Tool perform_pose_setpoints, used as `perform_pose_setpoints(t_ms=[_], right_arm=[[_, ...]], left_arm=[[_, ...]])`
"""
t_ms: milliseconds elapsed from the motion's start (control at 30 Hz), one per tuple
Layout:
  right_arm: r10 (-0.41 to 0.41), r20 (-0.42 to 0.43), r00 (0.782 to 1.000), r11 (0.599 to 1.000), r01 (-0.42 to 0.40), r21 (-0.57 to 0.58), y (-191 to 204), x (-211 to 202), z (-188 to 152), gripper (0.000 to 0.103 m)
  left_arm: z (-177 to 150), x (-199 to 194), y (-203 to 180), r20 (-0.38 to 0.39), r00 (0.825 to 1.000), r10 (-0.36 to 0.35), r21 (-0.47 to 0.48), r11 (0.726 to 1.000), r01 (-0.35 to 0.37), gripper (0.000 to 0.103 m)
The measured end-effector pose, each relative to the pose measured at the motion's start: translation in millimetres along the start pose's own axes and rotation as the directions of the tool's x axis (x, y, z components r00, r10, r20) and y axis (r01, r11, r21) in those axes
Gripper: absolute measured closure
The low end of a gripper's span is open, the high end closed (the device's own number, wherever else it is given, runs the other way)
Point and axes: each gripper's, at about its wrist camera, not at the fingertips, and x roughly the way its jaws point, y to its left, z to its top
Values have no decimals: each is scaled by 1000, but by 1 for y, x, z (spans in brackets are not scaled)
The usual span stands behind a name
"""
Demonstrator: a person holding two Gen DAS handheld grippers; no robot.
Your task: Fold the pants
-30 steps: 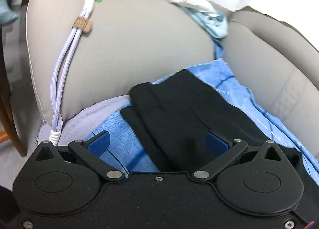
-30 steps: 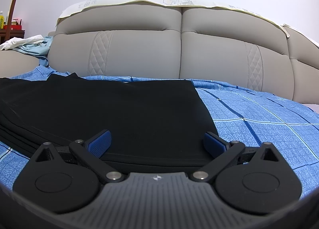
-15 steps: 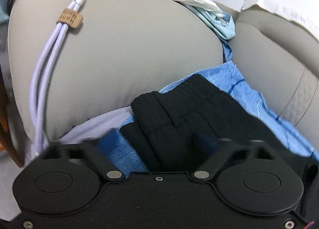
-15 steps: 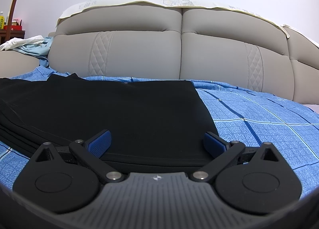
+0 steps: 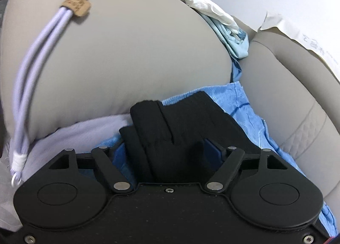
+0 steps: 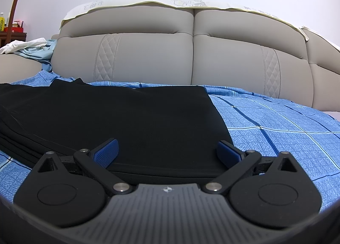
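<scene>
My left gripper (image 5: 167, 150) has bunched black pants (image 5: 180, 125) between its jaws; whether it clamps them, I cannot tell. My right gripper (image 6: 166, 150) is spread wide over the flat pants (image 6: 119, 116) on the blue sheet (image 6: 265, 120). Only the left view shows a lilac cord (image 5: 36, 69) on the armrest (image 5: 127, 48).

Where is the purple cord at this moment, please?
In the left wrist view, the purple cord hangs at the far left, draped down the beige padded cushion, left of the black pants by the left gripper.
</scene>
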Motion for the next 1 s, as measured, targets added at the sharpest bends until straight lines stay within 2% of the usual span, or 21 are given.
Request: perform_pose_setpoints(t_ms=[33,67,100,167,267,367,433,467,500,567,633,667,700,733,767,800,833,867,900,933,1000], right_arm=[[0,0,1000,1000,0,0,0,0,0,0],[1,-1,1000,1000,-1,0,0,0,0,0],[1,-2,1000,1000,-1,1,0,0,0,0],[1,-8,1000,1000,-1,2,0,1,1,0],[6,-27,1000,1000,-5,17,-1,2,6,0],[31,-3,1000,996,-30,78,-10,-3,16,0],[50,37,998,988,-55,145,-21,-9,23,0],[60,53,997,981,-69,183,-28,-11,27,0],[68,63,996,973,-80,215,-35,-12,29,0],[69,75,995,956,-87,279,-49,-13,32,0],[39,83,996,938,-65,341,-63,-13,32,0],[22,87,996,927,-53,371,-69,-14,31,0],[4,91,996,914,-40,404,-77,-15,30,0],[-8,94,996,904,-33,427,-82,-15,29,0],[-18,97,995,891,-28,453,-89,-16,28,0],[-26,101,995,879,-25,476,-96,-17,27,0],[-32,103,994,870,-23,493,-102,-19,25,0],[-33,103,994,862,-24,506,-105,-19,24,0],[-29,103,994,855,-28,517,-108,-18,23,0],[-21,101,995,852,-35,523,-109,-18,22,0],[1,101,995,851,-54,522,-106,-15,21,0]], left_arm=[[1,3,-1,1,1000,26,-3,1000,-26,55],[2,4,-2,1,998,57,-9,998,-57,76],[4,2,-2,3,998,61,-23,998,-61,82],[7,-8,-10,23,998,53,-20,998,-52,87],[9,-39,-50,100,995,-11,147,989,-4,88],[3,-79,-108,109,975,-195,314,937,152,88],[-12,-110,-152,80,941,-329,433,862,265,88],[-23,-123,-173,48,917,-396,484,813,325,88],[-37,-135,-197,-11,885,-465,530,748,400,87],[-70,-149,-236,-161,825,-542,583,622,523,86],[-116,-152,-271,-326,767,-553,615,493,616,82],[-140,-151,-284,-401,746,-531,632,430,645,77],[-166,-148,-294,-474,734,-487,646,375,665,73],[-188,-145,-299,-528,728,-436,652,341,677,70],[-205,-142,-300,-568,722,-396,651,320,688,65],[-220,-139,-297,-601,711,-366,646,301,702,57],[-229,-141,-291,-629,687,-363,625,289,725,52],[-233,-144,-283,-644,671,-368,609,285,741,49],[-234,-147,-276,-647,668,-367,608,280,743,47],[-232,-150,-270,-645,673,-361,615,277,738,45],[-223,-158,-258,-619,694,-368,634,289,718,42]])
